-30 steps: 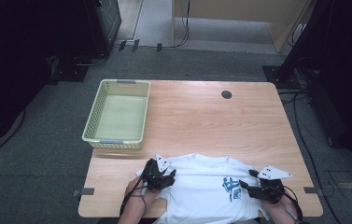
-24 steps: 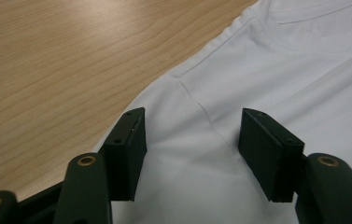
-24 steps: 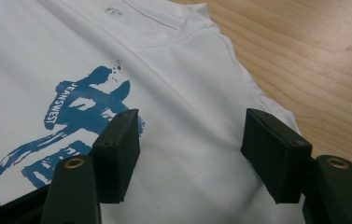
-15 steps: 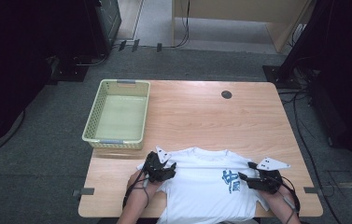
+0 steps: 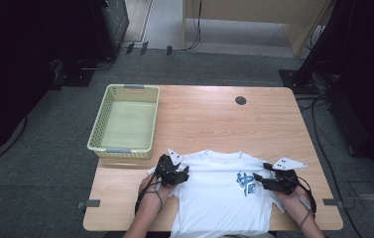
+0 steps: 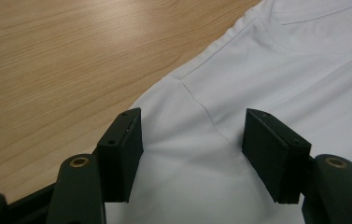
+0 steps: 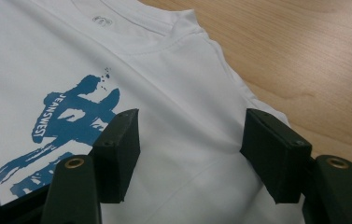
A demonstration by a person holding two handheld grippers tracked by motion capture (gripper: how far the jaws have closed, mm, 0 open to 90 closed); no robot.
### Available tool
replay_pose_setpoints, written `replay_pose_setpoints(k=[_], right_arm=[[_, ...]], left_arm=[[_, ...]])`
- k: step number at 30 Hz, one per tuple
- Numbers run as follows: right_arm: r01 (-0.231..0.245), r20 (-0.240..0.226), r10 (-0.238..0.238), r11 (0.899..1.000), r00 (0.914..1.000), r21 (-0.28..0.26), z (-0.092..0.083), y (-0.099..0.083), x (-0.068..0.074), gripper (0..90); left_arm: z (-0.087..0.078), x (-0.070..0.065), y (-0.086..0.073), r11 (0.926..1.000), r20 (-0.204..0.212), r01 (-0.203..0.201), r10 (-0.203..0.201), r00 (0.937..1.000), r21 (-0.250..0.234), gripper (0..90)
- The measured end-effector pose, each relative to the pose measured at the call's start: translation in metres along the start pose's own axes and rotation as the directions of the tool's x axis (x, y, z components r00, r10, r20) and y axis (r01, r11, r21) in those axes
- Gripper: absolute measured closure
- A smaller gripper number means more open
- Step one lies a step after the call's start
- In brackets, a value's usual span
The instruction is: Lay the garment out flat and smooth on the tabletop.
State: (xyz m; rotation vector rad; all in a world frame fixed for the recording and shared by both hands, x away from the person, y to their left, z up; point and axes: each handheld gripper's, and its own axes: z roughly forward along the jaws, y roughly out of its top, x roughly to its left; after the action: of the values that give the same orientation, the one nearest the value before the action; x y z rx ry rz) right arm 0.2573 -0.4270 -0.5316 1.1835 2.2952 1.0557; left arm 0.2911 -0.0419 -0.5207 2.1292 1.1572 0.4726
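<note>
Both grippers rest over the white shirt (image 5: 214, 191): left gripper (image 6: 187, 154) has just been opening, right gripper (image 7: 187, 154) spread, nothing pinched.

Your high view shows the light wooden tabletop (image 5: 214, 124) evenly lit from above, while the surrounding floor sinks into near-black. That picture looks soft and grainy. In both gripper views, the white short-sleeved T-shirt (image 6: 276, 84) is bright with faint fold shadows, and the near black jaws are slightly blurred.
</note>
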Motion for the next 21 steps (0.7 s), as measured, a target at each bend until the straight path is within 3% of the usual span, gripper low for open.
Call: replay_pose_setpoints(k=[10, 21], right_arm=[[0.013, -0.012, -0.013, 1.000, 0.9998, -0.006, 0.010, 0.009, -0.018, 37.7], [-0.005, -0.019, 0.005, 1.000, 0.9998, -0.002, 0.010, 0.012, -0.013, 30.4]], left_arm=[[0.011, 0.003, 0.010, 0.9999, -0.010, 0.011, -0.011, 0.9999, -0.008, 36.8], [0.008, 0.006, 0.009, 0.9991, -0.002, 0.019, -0.019, 0.9998, -0.037, 32.4]])
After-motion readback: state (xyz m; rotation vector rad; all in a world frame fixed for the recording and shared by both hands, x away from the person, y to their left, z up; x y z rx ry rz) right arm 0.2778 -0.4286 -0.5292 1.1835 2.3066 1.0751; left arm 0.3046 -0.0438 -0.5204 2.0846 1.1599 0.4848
